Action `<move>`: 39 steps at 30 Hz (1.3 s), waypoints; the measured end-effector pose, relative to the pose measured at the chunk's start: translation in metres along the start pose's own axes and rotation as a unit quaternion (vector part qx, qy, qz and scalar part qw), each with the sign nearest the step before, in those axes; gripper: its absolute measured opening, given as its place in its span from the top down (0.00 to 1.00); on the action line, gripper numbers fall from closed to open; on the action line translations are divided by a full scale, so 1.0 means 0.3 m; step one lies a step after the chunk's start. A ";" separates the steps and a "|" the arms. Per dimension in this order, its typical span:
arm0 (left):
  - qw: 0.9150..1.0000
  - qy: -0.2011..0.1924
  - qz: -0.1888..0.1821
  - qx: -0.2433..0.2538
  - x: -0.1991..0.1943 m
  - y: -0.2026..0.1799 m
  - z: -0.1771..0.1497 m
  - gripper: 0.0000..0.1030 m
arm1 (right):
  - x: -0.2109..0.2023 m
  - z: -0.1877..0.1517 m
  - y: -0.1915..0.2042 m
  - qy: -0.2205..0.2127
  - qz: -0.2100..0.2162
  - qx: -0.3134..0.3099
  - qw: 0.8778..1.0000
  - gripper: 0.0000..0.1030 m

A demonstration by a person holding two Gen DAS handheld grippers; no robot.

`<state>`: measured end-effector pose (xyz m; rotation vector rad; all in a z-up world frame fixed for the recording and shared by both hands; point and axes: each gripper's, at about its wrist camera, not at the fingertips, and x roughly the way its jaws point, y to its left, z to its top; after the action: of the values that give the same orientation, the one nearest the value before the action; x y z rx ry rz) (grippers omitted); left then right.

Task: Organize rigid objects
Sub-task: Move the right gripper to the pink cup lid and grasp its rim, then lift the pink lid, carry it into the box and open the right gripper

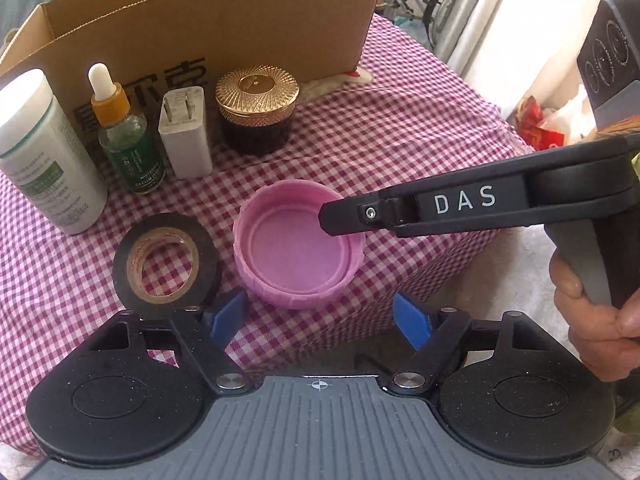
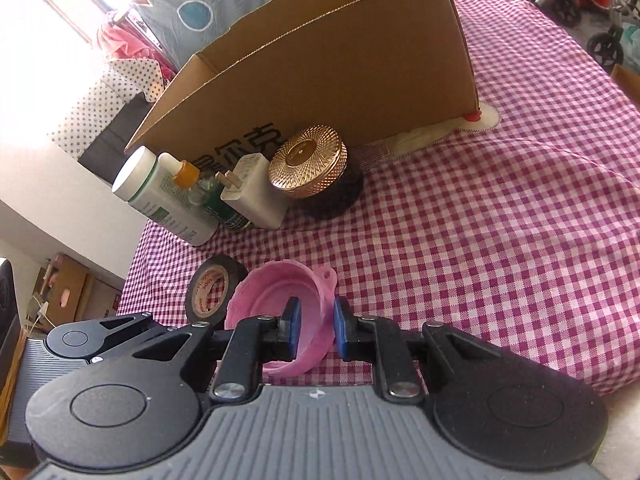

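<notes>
A pink plastic lid (image 1: 298, 248) lies upside down on the checked tablecloth, near the front edge. It also shows in the right wrist view (image 2: 280, 312). My right gripper (image 2: 316, 326) has its jaws around the lid's near rim, one blue pad inside and one outside, closed on the wall. In the left wrist view the right gripper's finger (image 1: 344, 216) reaches in over the lid's right rim. My left gripper (image 1: 320, 316) is open and empty just in front of the lid.
A black tape roll (image 1: 166, 262) lies left of the lid. Behind stand a white bottle (image 1: 44, 152), a dropper bottle (image 1: 128, 140), a white plug adapter (image 1: 185, 132) and a gold-lidded jar (image 1: 256, 108). An open cardboard box (image 1: 224, 20) stands at the back.
</notes>
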<state>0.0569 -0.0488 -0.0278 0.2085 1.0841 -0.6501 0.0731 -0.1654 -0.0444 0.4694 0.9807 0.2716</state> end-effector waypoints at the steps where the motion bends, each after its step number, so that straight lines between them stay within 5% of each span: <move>1: 1.000 -0.002 -0.001 0.000 0.002 -0.002 0.001 0.23 | 0.005 0.000 -0.003 0.003 -0.001 0.000 1.000 0.82; 9: 0.999 -0.021 -0.021 0.030 0.021 -0.041 0.019 0.22 | -0.022 0.004 -0.016 -0.009 -0.039 -0.029 0.999 0.81; 23: 0.994 -0.032 0.059 0.084 0.080 -0.066 0.038 0.23 | -0.028 0.000 -0.029 -0.016 -0.031 -0.037 0.999 0.82; 39: 0.990 -0.069 0.070 0.106 0.060 -0.095 0.041 0.30 | -0.020 0.001 -0.029 -0.020 -0.038 -0.030 0.999 0.83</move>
<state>0.0552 -0.0842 -0.0334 0.4137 0.8599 -0.6430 0.0703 -0.1756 -0.0441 0.3800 0.9474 0.2227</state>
